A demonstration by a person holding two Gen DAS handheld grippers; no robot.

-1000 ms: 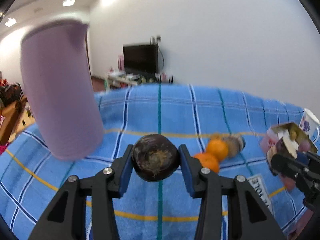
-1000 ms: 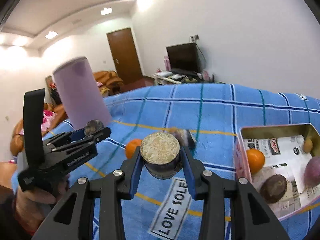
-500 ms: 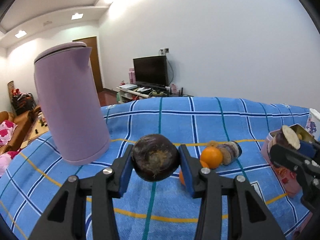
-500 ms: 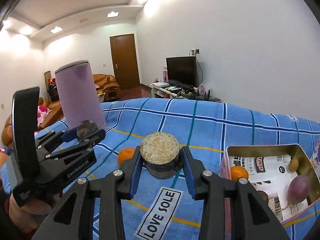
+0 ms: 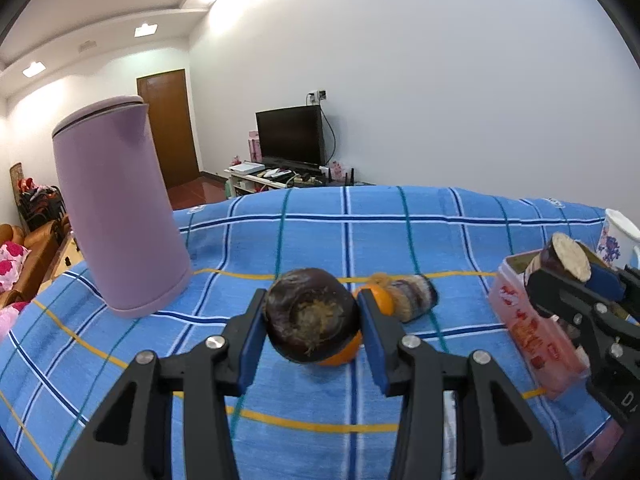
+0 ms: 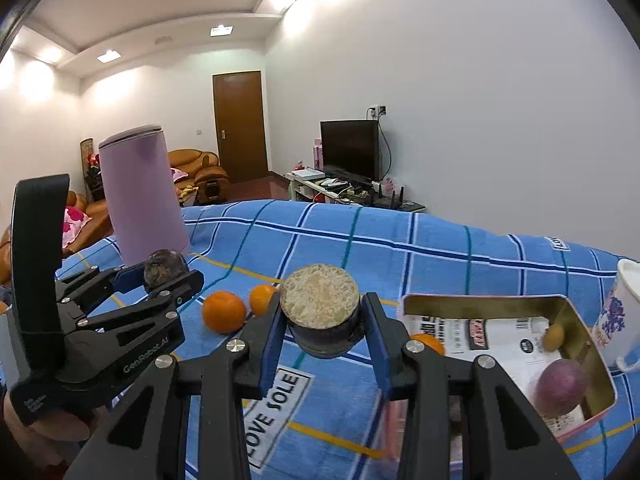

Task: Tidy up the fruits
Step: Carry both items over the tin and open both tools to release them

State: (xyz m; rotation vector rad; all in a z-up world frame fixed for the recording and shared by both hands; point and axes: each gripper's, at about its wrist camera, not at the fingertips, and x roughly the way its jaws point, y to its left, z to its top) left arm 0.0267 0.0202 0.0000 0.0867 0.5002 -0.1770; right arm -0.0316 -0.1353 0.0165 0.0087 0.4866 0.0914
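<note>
Holding a dark round fruit [image 5: 311,322] clamped between the blue pads of my left gripper [image 5: 312,320], I have it lifted above the blue plaid cloth [image 5: 304,240]. My right gripper [image 6: 322,320] is closed on a cut cane stub [image 6: 320,316], its pale fibrous face turned up toward the lens.

From the right wrist, the pink tin [image 6: 592,336] sits at four o'clock of the stub, its floor lined with printed paper; an orange [image 6: 430,342], a small brown fruit [image 6: 554,336] and a purple fruit [image 6: 562,386] already lie in it. Two loose oranges [image 6: 224,312] rest on the cloth at nine o'clock of the stub, near the left gripper.

I judge both loads are bound for the tin. To do it well I should bring the stub over the bare paper at the middle, lower until it nearly touches, and only then part the jaws, so it does not roll onto the purple fruit. The lilac kettle [image 5: 116,216] at ten o'clock stands well apart
</note>
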